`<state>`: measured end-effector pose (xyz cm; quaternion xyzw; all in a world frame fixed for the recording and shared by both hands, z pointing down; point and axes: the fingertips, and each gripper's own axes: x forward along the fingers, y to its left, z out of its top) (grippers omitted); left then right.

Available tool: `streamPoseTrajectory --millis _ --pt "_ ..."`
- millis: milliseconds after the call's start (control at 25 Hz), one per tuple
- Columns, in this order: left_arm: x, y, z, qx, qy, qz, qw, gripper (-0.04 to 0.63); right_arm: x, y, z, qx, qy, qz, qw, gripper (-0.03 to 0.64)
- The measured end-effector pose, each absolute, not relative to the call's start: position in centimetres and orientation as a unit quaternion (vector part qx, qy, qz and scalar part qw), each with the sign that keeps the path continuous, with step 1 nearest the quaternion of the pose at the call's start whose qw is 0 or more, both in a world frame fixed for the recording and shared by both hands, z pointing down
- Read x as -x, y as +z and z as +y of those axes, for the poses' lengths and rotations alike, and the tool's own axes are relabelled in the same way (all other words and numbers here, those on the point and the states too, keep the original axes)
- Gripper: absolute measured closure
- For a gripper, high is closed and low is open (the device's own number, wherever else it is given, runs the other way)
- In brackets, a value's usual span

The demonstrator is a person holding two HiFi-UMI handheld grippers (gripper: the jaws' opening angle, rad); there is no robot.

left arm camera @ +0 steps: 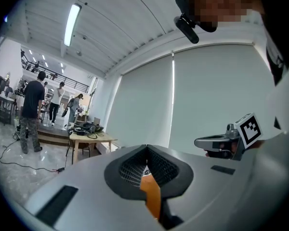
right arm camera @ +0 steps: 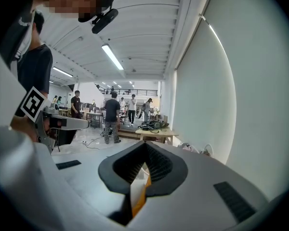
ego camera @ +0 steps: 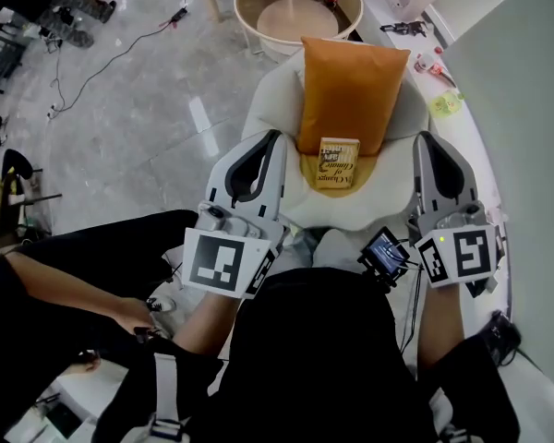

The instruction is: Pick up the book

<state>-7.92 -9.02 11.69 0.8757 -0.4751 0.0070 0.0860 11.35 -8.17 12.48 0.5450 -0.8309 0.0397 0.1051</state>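
Both are pressed together and empty: I am holding the left tongs (ego camera: 273, 137) and right tongs (ego camera: 424, 138) either side of the book (ego camera: 339, 164), which is leaning upright against the orange cushion (ego camera: 351, 81) on the white chair (ego camera: 388, 201), just ahead between them, the left looking slightly nearer

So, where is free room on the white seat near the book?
The bare white seat in front of the book, toward the person, between the left tool and the right tool, is free. Behind the book the orange pillow crowds it.
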Motion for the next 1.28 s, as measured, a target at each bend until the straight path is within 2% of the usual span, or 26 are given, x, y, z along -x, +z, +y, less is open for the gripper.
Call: streamPoseTrajectory --millis 720,1280 --pt "8.9 10.9 -10.7 -0.87 -0.006 -0.486 0.079 0.584 -11.2 11.5 -9.7 -0.538 0.018 -0.833 0.127 0.604" --pt "7.5 15.3 -12.4 -0.857 0.025 -0.502 0.113 0.584 -12.1 17.2 -13.5 -0.447 -0.001 -0.867 0.218 0.604"
